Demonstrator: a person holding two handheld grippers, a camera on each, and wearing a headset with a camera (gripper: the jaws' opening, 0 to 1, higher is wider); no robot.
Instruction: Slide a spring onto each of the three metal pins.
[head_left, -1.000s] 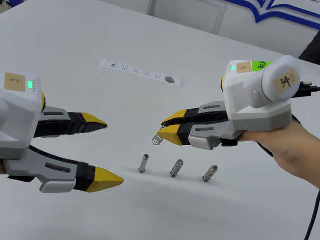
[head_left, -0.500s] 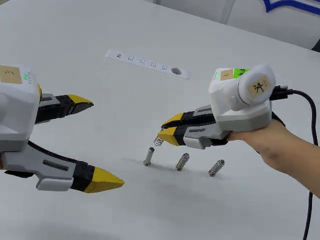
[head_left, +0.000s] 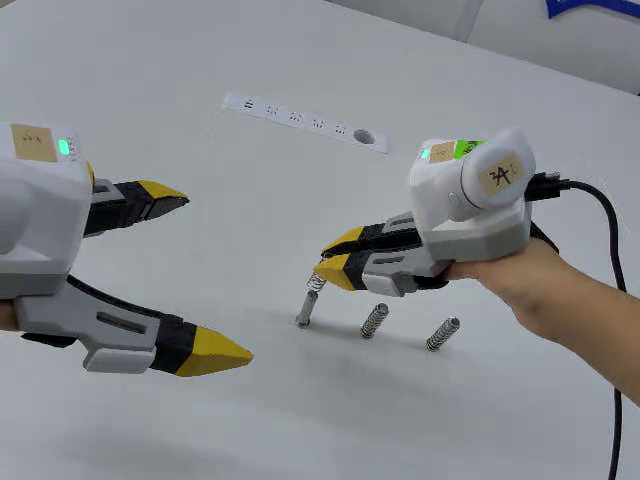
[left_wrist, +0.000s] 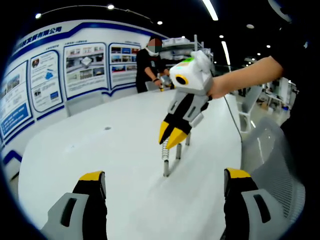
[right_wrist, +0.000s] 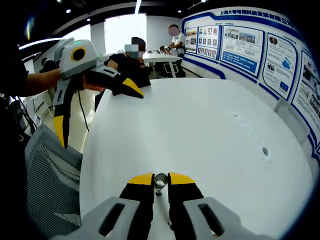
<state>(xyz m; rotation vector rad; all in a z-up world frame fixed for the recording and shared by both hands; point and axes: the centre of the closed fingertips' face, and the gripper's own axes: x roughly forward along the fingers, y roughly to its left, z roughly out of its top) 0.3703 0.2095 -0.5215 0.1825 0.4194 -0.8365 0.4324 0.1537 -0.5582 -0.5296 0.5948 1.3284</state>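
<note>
The fingers (head_left: 338, 271) of the right gripper (head_left: 330, 256) are clamped on a spring (head_left: 315, 284). Compared with a second ago, it's been brought across and down. Its lower end is now lined up right at the top of the bare pin (head_left: 305, 310), where before it was hung off to one side. Whether it's already started over the tip can't be told. The two other pins (head_left: 375, 320) are already sprung, so this looks like the last one. The left gripper (head_left: 215, 278) is held with fingers wide apart, well clear. The surface (head_left: 150, 80) is plain white, with a power strip (head_left: 300, 118) farther back. Posters (right_wrist: 240, 45) and a few people (right_wrist: 132, 55) are seen around the room.
</note>
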